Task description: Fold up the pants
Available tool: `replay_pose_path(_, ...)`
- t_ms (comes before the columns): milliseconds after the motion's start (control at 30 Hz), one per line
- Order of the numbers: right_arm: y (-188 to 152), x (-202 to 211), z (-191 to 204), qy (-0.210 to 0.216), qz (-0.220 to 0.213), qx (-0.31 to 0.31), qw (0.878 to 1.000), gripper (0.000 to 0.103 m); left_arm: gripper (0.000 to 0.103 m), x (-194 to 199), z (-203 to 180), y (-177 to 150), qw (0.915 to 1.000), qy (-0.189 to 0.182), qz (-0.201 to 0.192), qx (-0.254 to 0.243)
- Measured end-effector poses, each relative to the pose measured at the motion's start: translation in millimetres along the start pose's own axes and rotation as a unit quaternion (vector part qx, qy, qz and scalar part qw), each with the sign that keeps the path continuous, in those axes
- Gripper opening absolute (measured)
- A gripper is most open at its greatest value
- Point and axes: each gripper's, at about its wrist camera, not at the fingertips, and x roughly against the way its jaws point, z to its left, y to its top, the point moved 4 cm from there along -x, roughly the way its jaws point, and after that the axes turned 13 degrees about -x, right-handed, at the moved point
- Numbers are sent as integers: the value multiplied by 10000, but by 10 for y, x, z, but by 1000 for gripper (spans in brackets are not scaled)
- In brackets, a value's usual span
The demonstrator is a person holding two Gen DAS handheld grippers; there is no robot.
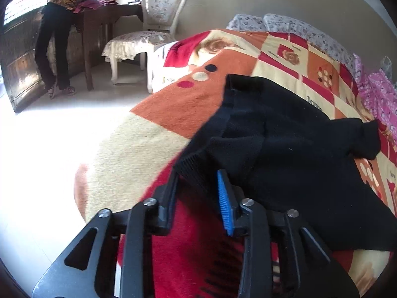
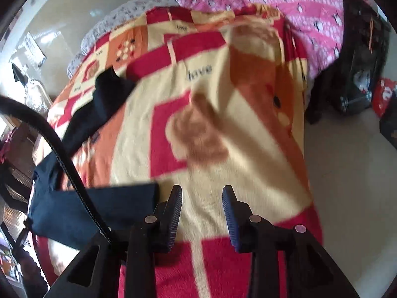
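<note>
The black pants [image 1: 285, 144] lie crumpled on a red, orange and cream patterned blanket [image 1: 173, 109] on the bed. My left gripper [image 1: 198, 181] stands open with its fingers on either side of a ribbed hem of the pants; the cloth sits between the jaws, not pinched. In the right wrist view the pants [image 2: 99, 104] show as a dark strip at the far left, with a folded dark part [image 2: 86, 211] near my gripper. My right gripper [image 2: 202, 198] is open and empty above the blanket [image 2: 223, 124].
A white chair [image 1: 148, 32] and a dark wooden table [image 1: 104, 17] stand beyond the bed, with a person [image 1: 62, 32] beside the table. A pink quilt [image 2: 285, 7] and pillows [image 1: 297, 27] lie at the bed's head. Black bags [image 2: 359, 69] sit on the floor at the right. A black cable [image 2: 49, 139] crosses the left.
</note>
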Motion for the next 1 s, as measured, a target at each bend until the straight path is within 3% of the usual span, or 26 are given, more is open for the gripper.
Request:
replay_pose_path(67, 235, 120, 252, 223, -232, 253, 9992, 33, 38, -12, 250, 20, 9983, 460, 47, 346)
replay_pose_path(133, 414, 173, 550, 643, -339, 462, 9963, 42, 38, 12, 457, 91, 9944, 733, 26, 762)
replay_pose_path(233, 653, 82, 949, 1146, -410, 712, 9900, 55, 38, 220, 438, 356, 9912, 627, -554, 1026)
replay_pose_path(300, 812, -173, 1285, 1496, -213, 777, 9855, 55, 38, 338, 186, 579, 9916, 371, -943, 805)
replay_pose_path(367, 984, -555, 1553, 1906, 178, 521, 9801, 55, 38, 308, -195, 781, 9939, -38, -1049, 329)
replay_pose_path(433, 1143, -960, 1705, 1905, 428, 320, 9802, 55, 38, 174, -574, 918, 9934, -348, -1086, -155)
replay_pose_path(500, 1232, -1293, 1748, 1694, 489, 250, 9840, 55, 38, -7, -888, 973, 9918, -468, -1024, -603)
replay_pose_path(567, 1315, -1689, 1712, 1570, 687, 42, 9852, 55, 38, -185, -1033, 939, 9914, -301, -957, -839)
replay_pose_path(633, 1344, -1906, 1634, 1972, 837, -383, 9760, 55, 38, -409, -1061, 856, 9931, -306, -677, -903)
replay_pose_path(700, 1356, -2018, 1580, 2084, 791, -547, 9733, 54, 38, -581, -925, 859, 9967, -410, -370, -598)
replay_pose_path(767, 1373, -2091, 1553, 2138, 747, -619, 9720, 42, 38, -622, -781, 818, 9984, -476, -232, -205)
replay_pose_path(800, 1381, -2108, 1535, 2163, 713, -662, 9715, 20, 38, -626, -741, 810, 9984, -517, -215, -88)
replay_pose_path(833, 1388, -2122, 1496, 2204, 702, -776, 9698, 4, 38, -628, -723, 804, 9982, -558, -204, -28)
replay_pose_path(1000, 1260, -1624, 1459, 2200, 290, -305, 9746, 4, 38, -594, -779, 788, 9986, -501, -155, -112)
